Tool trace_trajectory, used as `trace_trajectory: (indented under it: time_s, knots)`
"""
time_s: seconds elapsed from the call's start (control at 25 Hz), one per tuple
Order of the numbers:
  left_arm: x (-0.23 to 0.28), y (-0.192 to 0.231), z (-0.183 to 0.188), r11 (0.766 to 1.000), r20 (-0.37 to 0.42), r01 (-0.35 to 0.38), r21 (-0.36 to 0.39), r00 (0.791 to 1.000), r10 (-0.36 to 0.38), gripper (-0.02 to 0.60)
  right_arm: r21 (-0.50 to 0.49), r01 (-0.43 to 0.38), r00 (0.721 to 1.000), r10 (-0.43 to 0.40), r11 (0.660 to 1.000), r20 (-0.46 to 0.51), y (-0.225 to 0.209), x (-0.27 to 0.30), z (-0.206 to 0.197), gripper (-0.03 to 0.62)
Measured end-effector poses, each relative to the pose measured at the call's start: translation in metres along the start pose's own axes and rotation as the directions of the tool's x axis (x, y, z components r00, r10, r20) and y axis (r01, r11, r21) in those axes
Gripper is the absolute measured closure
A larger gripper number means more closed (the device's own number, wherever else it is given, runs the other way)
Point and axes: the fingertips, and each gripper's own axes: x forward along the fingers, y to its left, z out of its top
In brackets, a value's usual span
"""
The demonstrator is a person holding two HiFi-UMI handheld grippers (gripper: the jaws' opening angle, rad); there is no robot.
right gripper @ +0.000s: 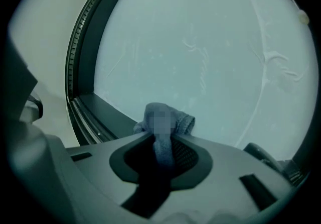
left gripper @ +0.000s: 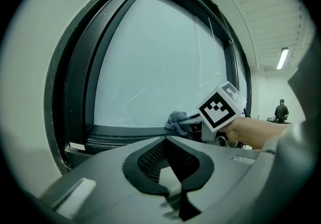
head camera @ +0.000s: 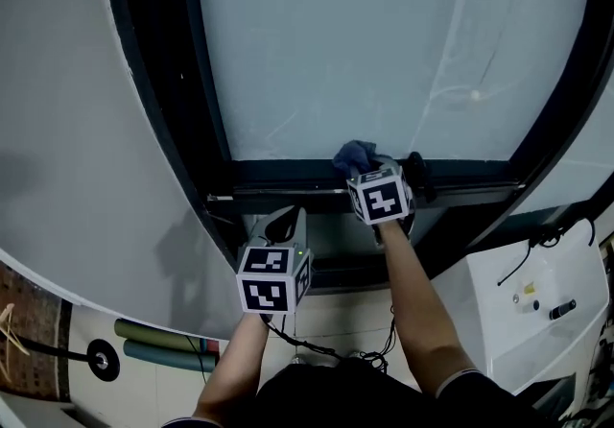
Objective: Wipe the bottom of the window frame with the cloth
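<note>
the right hand-held gripper (head camera: pixel 366 170) is clamped on the crumpled blue-grey cloth (head camera: pixel 353 155). the cloth bunches out ahead of its jaws and rests on the dark bottom rail of the window frame (head camera: pixel 278 173), against the pale glass pane (head camera: pixel 384 42). the rail's long axis runs crosswise to this gripper and extends to both of its sides. the left hand-held gripper (head camera: pixel 285 223) hangs below the rail, jaws drawn together and empty. the next stroke likely runs sideways along the rail.

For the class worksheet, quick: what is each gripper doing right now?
Left gripper: shut, holding nothing.
Right gripper: shut on the crumpled blue-grey fabric cloth.
</note>
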Motion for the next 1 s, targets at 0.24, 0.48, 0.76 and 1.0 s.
trace_trajectory:
  time_s: [0.24, 0.48, 0.76, 1.0]
  knots:
    - [-0.015, 0.022, -0.001, 0.999, 0.003, -0.049, -0.008, 0.999, 0.049, 0.575, -0.058, -0.088, 0.996, 0.089, 0.994, 0.007, 0.048, 0.009, 0.022, 0.505]
    - [-0.033, 0.054, -0.003, 0.993, 0.009, -0.117, -0.024, 0.993, 0.118, 0.575, -0.121, -0.201, 0.978, 0.205, 0.972, 0.026, 0.115, 0.021, 0.049, 0.505]
    - [-0.061, 0.094, -0.005, 0.974, 0.021, -0.216, -0.062, 0.976, 0.218, 0.575, -0.201, -0.334, 0.934, 0.352, 0.921, 0.06, 0.203, 0.027, 0.089, 0.505]
    - [-0.075, 0.11, -0.01, 0.965, 0.016, -0.25, -0.08, 0.968, 0.252, 0.575, -0.235, -0.362, 0.921, 0.385, 0.902, 0.06, 0.232, 0.031, 0.097, 0.505]
